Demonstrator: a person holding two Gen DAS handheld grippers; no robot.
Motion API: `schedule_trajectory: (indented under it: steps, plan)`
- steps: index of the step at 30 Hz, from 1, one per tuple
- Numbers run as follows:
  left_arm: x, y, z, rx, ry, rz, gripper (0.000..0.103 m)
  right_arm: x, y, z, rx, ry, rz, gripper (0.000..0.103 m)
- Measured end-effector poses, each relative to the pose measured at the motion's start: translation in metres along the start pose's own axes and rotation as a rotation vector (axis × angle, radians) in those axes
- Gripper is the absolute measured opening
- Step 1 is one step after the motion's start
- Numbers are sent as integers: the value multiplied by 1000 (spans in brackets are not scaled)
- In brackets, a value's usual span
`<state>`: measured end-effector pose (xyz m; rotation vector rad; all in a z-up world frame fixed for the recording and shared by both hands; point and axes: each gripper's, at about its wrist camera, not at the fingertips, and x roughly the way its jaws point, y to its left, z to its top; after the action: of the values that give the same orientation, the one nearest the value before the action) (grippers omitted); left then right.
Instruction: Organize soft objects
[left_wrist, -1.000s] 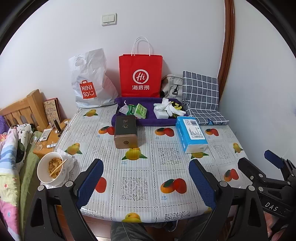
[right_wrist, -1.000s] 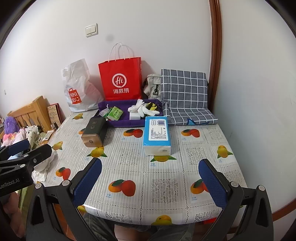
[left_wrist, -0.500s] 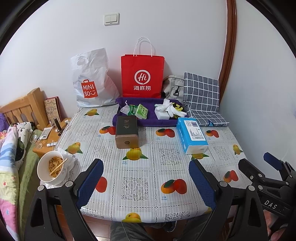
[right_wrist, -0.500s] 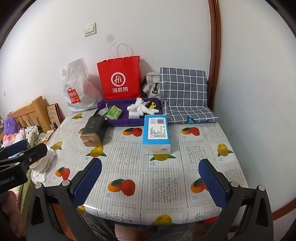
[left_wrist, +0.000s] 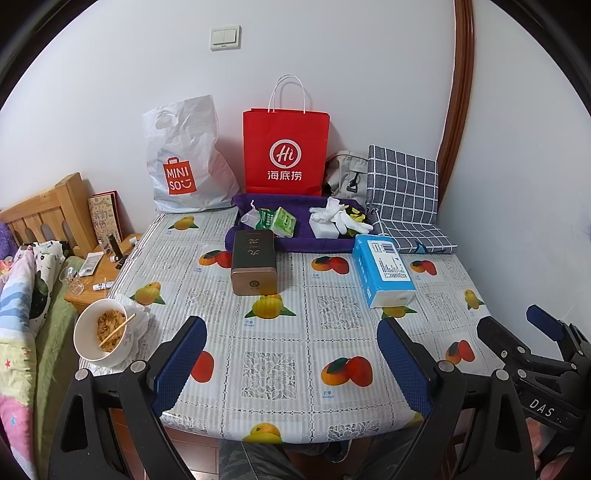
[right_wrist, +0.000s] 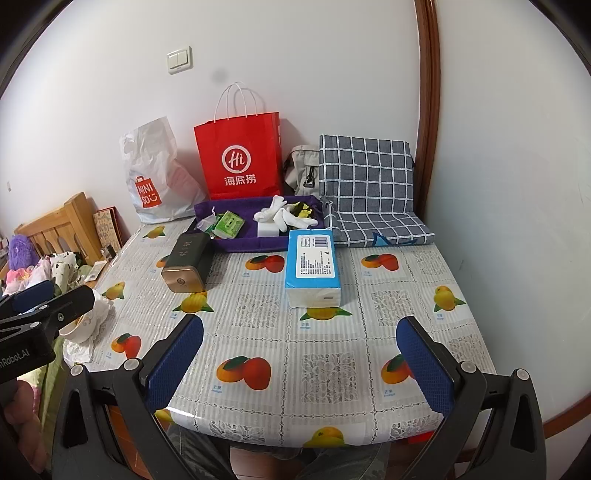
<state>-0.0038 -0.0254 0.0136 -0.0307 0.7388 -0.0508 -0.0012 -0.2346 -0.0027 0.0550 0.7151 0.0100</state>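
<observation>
While both grippers hang low at the bottom of their frames, over the near edge of the bench, neither has anything between its pads: the left gripper stands with its jaws wide, and the right gripper likewise.

The soft things sit toward the upper middle of each view. A purple tray lies at the far side of the bench, below the red paper bag. Inside it, on its right half, white gloves are heaped on a white block with something yellow beside them; on its left half lie green packets. A blue tissue pack lies on the bench just in front of the tray's right corner, and a brown tin just in front of its left. A checked cushion leans in the upper right corner.

This arrangement fits two stages alike: gloves and packets gathered in the tray with the tissue pack left to join them, or the sorting finished and the grippers drawn back. I cannot tell which. Any reach from here would have to travel the whole depth of the bench, and the tissue pack would want wide jaws across its narrow width.
</observation>
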Motion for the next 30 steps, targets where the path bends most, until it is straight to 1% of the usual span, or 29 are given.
schedule_trajectory:
  steps: [30]
  plan:
    - [1, -5, 1, -9, -4, 2, 94, -8, 4, 4, 6, -16, 4, 103]
